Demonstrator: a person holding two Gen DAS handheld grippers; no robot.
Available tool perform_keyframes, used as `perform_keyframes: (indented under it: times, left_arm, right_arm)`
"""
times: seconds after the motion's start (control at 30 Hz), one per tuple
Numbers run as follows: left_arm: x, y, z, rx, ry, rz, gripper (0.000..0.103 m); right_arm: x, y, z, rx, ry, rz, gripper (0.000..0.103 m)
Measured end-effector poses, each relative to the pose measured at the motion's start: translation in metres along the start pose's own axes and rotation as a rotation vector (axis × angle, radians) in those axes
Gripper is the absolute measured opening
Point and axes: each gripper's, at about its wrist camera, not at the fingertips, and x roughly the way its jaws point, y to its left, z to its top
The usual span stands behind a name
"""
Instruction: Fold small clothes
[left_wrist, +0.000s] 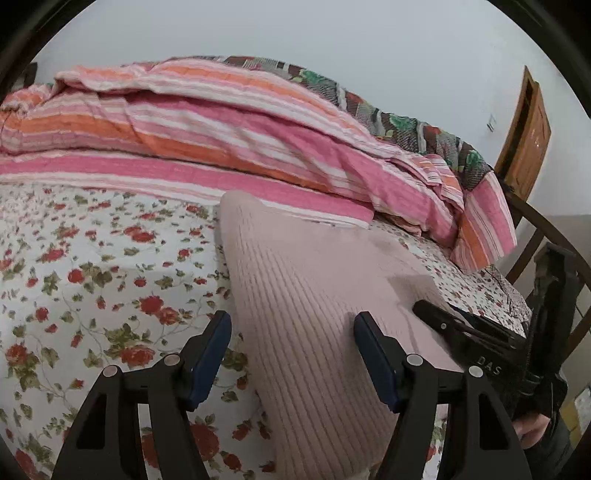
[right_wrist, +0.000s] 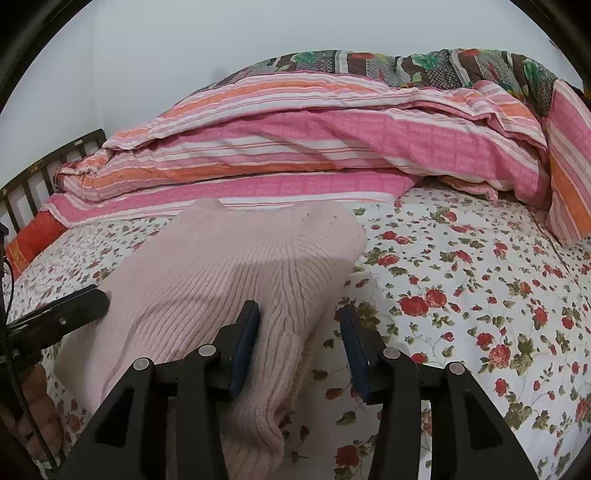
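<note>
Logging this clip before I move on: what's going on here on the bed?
A person holding a gripper in each hand is folding a pink ribbed knit garment that lies on the floral bedsheet. The left gripper and the right gripper are both open at the garment's opposite side edges, and neither pinches the fabric. A striped quilt is bunched up behind the garment.

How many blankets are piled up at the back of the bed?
2: a pink and orange striped blanket lies along the back of the bed, and a dark flowery blanket sits behind it against the wall. More may be hidden underneath.
</note>
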Motion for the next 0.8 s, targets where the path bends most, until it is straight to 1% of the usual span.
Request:
perform_keyframes:
  times: [0.17, 0.33, 0.43, 0.57, 0.7, 0.8]
  left_arm:
    - [0.010, 0.000, -0.004, 0.005, 0.028, 0.026, 0.071]
    - [0.011, 0.000, -0.004, 0.007, 0.031, 0.027, 0.071]
    - [0.010, 0.001, -0.003, 0.001, 0.018, 0.016, 0.071]
    - [0.003, 0.002, 0.000, -0.019, -0.030, 0.003, 0.070]
    - [0.003, 0.005, 0.006, -0.046, -0.051, 0.032, 0.070]
    - [0.013, 0.011, 0.008, -0.076, -0.019, 0.070, 0.070]
  right_arm:
    - [0.001, -0.003, -0.001, 0.019, 0.008, 0.011, 0.049]
    - [0.001, -0.004, -0.001, 0.026, 0.011, 0.014, 0.050]
    - [0.001, -0.005, -0.001, 0.027, 0.010, 0.015, 0.051]
    - [0.000, -0.006, -0.001, 0.039, 0.005, 0.015, 0.056]
    - [-0.003, -0.007, 0.000, 0.050, -0.002, 0.016, 0.058]
    - [-0.007, -0.003, 0.001, 0.035, -0.024, -0.002, 0.058]
